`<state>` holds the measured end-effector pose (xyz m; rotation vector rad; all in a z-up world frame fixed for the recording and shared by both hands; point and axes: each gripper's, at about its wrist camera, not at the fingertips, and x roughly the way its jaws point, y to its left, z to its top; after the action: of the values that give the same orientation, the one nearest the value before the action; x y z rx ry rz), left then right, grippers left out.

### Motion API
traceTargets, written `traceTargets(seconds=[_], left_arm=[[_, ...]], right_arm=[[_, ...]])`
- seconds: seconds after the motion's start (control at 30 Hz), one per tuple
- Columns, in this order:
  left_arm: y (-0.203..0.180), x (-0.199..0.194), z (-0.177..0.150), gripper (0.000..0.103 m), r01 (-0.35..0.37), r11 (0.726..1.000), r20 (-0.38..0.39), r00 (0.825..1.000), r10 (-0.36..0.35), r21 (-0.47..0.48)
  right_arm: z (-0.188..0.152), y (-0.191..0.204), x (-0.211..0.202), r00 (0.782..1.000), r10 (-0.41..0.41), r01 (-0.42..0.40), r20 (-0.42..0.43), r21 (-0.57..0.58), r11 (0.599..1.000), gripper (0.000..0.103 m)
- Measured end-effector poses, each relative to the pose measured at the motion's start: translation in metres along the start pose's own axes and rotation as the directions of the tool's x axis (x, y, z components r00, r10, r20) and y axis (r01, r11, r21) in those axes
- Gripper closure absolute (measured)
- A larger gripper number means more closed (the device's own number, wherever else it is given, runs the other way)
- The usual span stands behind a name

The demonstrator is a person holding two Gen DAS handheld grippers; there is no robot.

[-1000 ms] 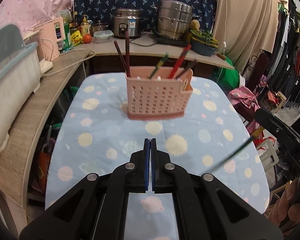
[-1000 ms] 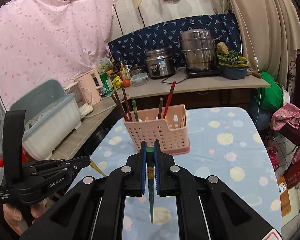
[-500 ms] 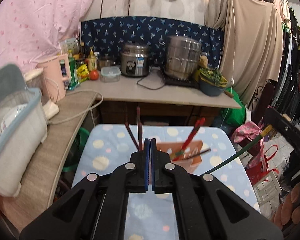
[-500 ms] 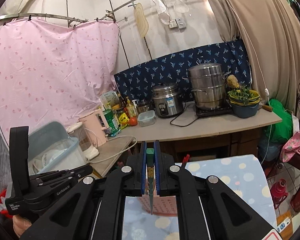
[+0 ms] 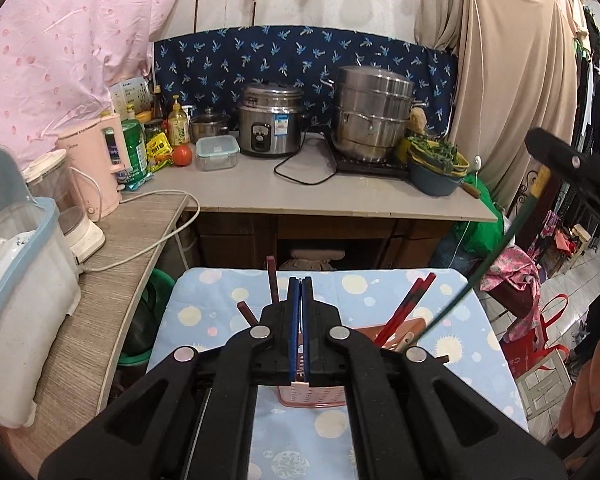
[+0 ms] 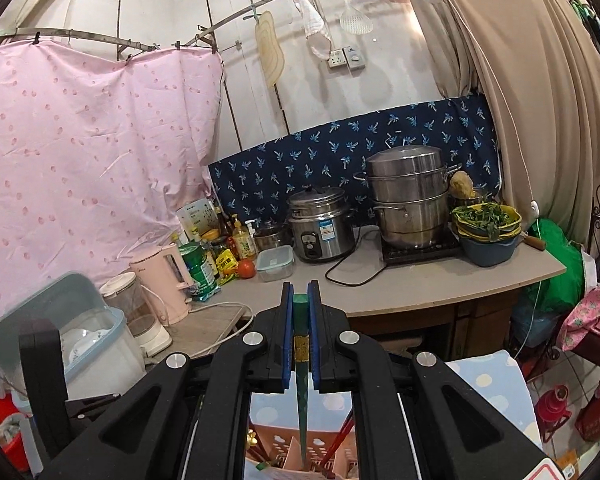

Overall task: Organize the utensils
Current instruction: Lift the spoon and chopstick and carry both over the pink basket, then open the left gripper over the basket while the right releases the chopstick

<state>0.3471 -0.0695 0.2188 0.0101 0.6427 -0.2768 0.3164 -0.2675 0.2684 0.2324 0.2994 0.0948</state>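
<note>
A pink perforated basket [image 5: 404,328] stands on the table's blue spotted cloth [image 5: 219,312], mostly hidden under my left gripper [image 5: 300,292], which is shut with nothing in it. Dark red chopsticks [image 5: 272,280] and a red pair [image 5: 410,308] stick up out of the basket. My right gripper [image 6: 301,292] is shut on a green chopstick [image 6: 301,344]. The stick points down, and its tip hangs just above the basket [image 6: 283,446]. In the left wrist view the same green chopstick [image 5: 496,252] slants in from the right toward the basket.
Behind the table a counter holds a rice cooker [image 5: 269,124], a steel steamer pot [image 5: 374,114] and a bowl of greens [image 5: 436,164]. A pink kettle [image 5: 99,160] and a covered dish box [image 5: 15,280] stand on the left. A hand [image 5: 592,380] shows at the right edge.
Both grippers have risen and come closer over the basket, which slid from ahead of the fingers to beneath them. The green chopstick stays clamped, its tip now over the basket.
</note>
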Motion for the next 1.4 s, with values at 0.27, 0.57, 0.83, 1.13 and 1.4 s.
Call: traceTargets(seconds=[0.27,0.57,0.83,1.13,1.4], left_arm=[[0.001,0.036,-0.014,0.102,-0.011,1.000,-0.064,0.998,0.012,0.002],[0.008,0.051,-0.027,0.101,-0.033,0.999,-0.063,0.998,0.032,-0.006],[0.008,0.036,-0.030,0.076,-0.065,0.998,-0.022,0.998,0.064,-0.010],[0.009,0.008,-0.047,0.073,-0.098,0.995,-0.024,0.995,0.097,-0.029],[0.003,-0.007,-0.075,0.073,-0.122,0.992,-0.052,0.991,0.121,-0.014]], right_arm=[[-0.049,0.004,0.047,0.991,0.000,-0.004,-0.135,-0.026,1.000,0.096],[-0.083,-0.002,0.066,0.974,-0.006,-0.002,-0.226,-0.037,0.999,0.091],[-0.083,-0.006,0.043,0.979,-0.015,0.007,-0.204,-0.037,0.999,0.074],[-0.105,-0.016,0.001,0.973,-0.005,0.008,-0.229,0.012,1.000,0.066],[-0.137,-0.013,-0.024,0.961,-0.026,0.024,-0.275,-0.013,1.000,0.066]])
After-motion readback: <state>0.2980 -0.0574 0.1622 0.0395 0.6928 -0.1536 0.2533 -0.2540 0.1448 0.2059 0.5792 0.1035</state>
